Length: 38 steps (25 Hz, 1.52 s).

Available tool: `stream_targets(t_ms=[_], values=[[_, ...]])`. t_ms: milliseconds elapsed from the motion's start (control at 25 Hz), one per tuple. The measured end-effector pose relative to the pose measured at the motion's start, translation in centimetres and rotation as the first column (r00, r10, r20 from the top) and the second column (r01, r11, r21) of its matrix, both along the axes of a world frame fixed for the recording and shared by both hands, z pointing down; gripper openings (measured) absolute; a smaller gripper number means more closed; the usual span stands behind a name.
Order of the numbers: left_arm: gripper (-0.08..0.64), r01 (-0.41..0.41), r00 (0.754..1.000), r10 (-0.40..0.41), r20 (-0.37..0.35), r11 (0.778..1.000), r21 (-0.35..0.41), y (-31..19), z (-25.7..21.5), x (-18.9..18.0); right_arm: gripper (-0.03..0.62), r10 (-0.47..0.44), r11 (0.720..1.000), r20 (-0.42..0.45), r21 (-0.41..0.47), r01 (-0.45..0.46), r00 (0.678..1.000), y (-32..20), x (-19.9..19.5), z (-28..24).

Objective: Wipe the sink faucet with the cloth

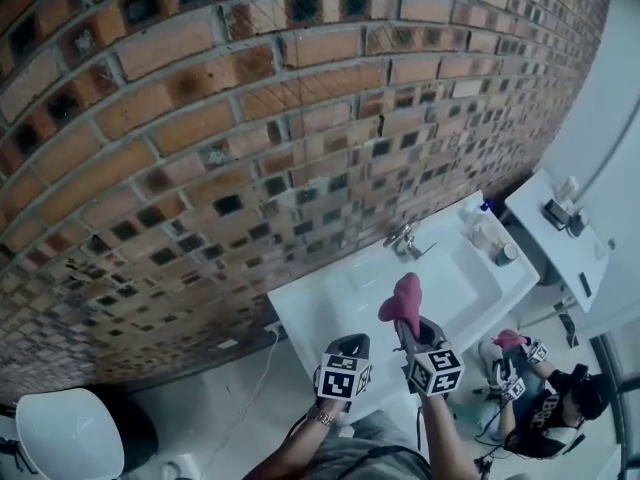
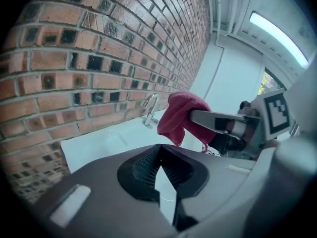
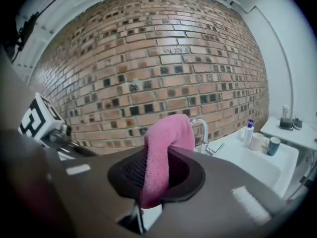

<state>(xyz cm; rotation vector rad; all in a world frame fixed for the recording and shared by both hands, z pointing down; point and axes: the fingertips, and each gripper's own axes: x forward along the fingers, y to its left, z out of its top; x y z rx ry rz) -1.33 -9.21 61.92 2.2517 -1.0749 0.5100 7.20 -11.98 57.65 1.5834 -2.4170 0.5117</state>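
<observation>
A chrome faucet (image 1: 405, 240) stands at the back of the white sink (image 1: 330, 303), against the brick wall. My right gripper (image 1: 408, 326) is shut on a pink cloth (image 1: 405, 301), held over the sink's front edge, short of the faucet. In the right gripper view the cloth (image 3: 166, 143) sticks up between the jaws of the right gripper (image 3: 156, 170), with the faucet (image 3: 200, 130) just behind it. My left gripper (image 1: 350, 340) hangs beside it on the left, shut and empty. The left gripper view shows its closed jaws (image 2: 159, 155), the cloth (image 2: 181, 115) and the faucet (image 2: 151, 108).
A soap bottle (image 3: 249, 129), a white mug and a teal cup (image 3: 273, 145) stand on the sink's right end. A white shelf (image 1: 555, 233) with small items is further right. A toilet (image 1: 65, 433) sits at lower left. Another person (image 1: 555, 408) crouches at lower right.
</observation>
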Motion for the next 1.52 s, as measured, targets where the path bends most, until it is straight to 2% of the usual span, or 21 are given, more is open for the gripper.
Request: stream_targets(t_ms=[120, 240, 480, 640, 800, 880, 1120, 1360, 1520], values=[[0.02, -0.011, 1.0, 0.011, 0.008, 1.0, 0.003, 2.0, -0.3, 0.2, 0.043, -0.038, 0.998, 0.029, -0.046, 0.039, 0.999, 4.7, -3.0, -0.2], [0.02, 0.012, 1.0, -0.012, 0.015, 1.0, 0.001, 4.0, -0.9, -0.5, 0.043, -0.068, 0.993, 0.037, -0.09, 0.071, 0.997, 8.2, -4.9, 0.0], [0.02, 0.085, 0.996, -0.087, 0.037, 0.995, 0.047, 9.5, -1.7, -1.8, 0.043, -0.092, 0.992, 0.037, -0.085, 0.095, 0.995, 15.3, -5.3, -0.6], [0.02, 0.099, 0.993, -0.1, 0.065, 0.995, 0.015, 17.7, 0.6, -1.2, 0.043, -0.082, 0.992, 0.069, -0.093, 0.088, 0.994, 22.5, -4.3, -0.2], [0.02, 0.048, 0.991, -0.041, 0.13, 0.997, -0.054, 27.6, 4.1, 0.1, 0.043, -0.05, 0.984, 0.111, -0.167, 0.068, 0.993, 29.9, -3.1, 2.1], [0.02, 0.032, 0.99, -0.022, 0.14, 0.997, -0.07, 30.9, 4.4, 0.4, 0.043, -0.049, 0.977, 0.118, -0.199, 0.072, 0.992, 32.8, -3.1, 3.0], [0.02, 0.002, 0.995, -0.004, 0.099, 1.0, 0.012, 31.5, 1.1, -0.9, 0.044, -0.045, 0.986, 0.114, -0.154, 0.062, 0.993, 36.2, -4.9, 0.9], [0.02, -0.026, 0.995, 0.022, 0.093, 0.999, 0.047, 32.3, -1.0, -4.1, 0.044, 0.019, 0.987, 0.163, -0.162, 0.008, 0.986, 37.0, -7.8, 0.3], [0.02, -0.045, 0.994, 0.038, 0.105, 0.997, 0.068, 31.8, -1.5, -4.9, 0.044, -0.005, 0.986, 0.151, -0.166, 0.03, 0.989, 37.1, -9.9, 0.1]])
